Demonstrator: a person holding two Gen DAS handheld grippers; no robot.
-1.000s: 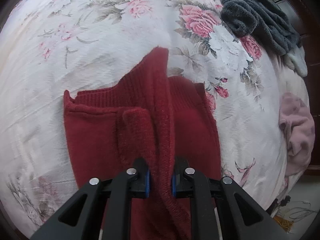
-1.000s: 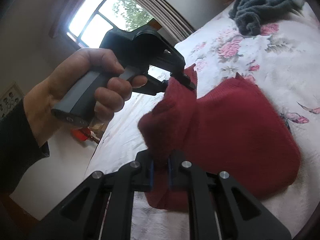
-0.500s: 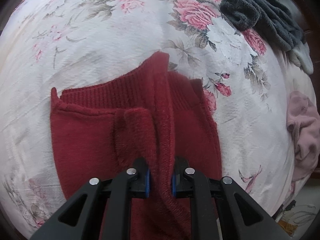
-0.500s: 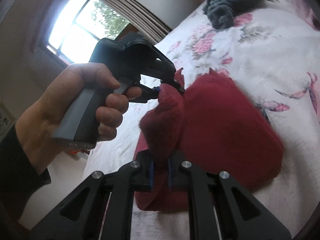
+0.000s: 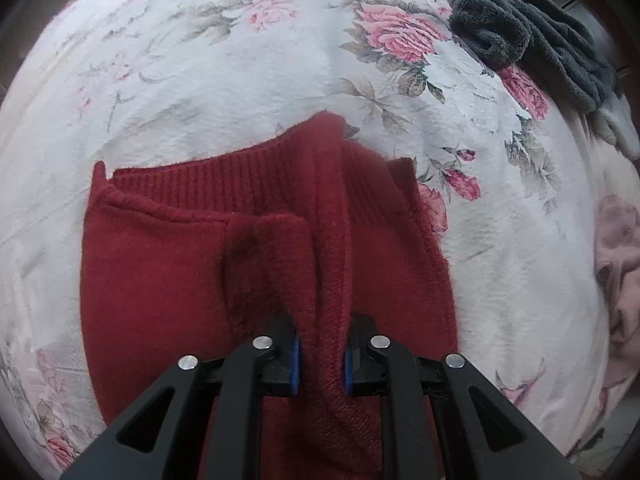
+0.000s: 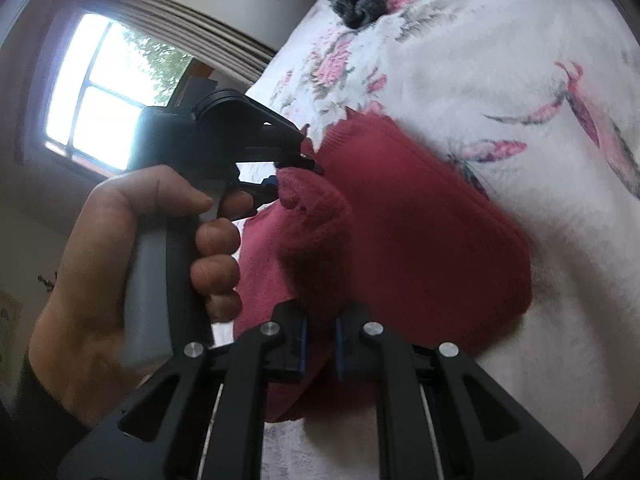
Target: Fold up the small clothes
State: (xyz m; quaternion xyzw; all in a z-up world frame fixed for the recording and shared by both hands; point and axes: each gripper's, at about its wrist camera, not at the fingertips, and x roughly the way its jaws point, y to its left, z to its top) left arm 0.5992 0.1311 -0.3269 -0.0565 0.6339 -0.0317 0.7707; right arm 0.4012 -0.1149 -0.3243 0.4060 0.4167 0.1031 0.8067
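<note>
- Left tool (image 5: 320, 354): jaws narrow, clamped on a raised ridge of the red knit garment (image 5: 168, 272). The pinch gathers a doubled layer, in my judgement so that the edge can be carried over as one piece.
- Right tool (image 6: 320, 354): likewise closed on a bunched fold of the same garment (image 6: 420, 240). Two grips on one edge look meant to keep the fold line straight.
- Location: the garment lies on the floral bed cover (image 5: 200, 60), its ribbed band toward 12 o'clock in the left wrist view, its near part lifted into the tools.
- Hand (image 6: 132, 248) grips the left tool's handle at 9 o'clock in the right wrist view, with the trigger squeezed, which accounts for the clamp.
- Grey fleece item (image 5: 520, 28) sits at 1 o'clock and a pink item (image 5: 616, 264) at 3 o'clock, both well apart from the garment; presumably awaiting their turn.
- Fold judged in progress, not yet laid flat.
</note>
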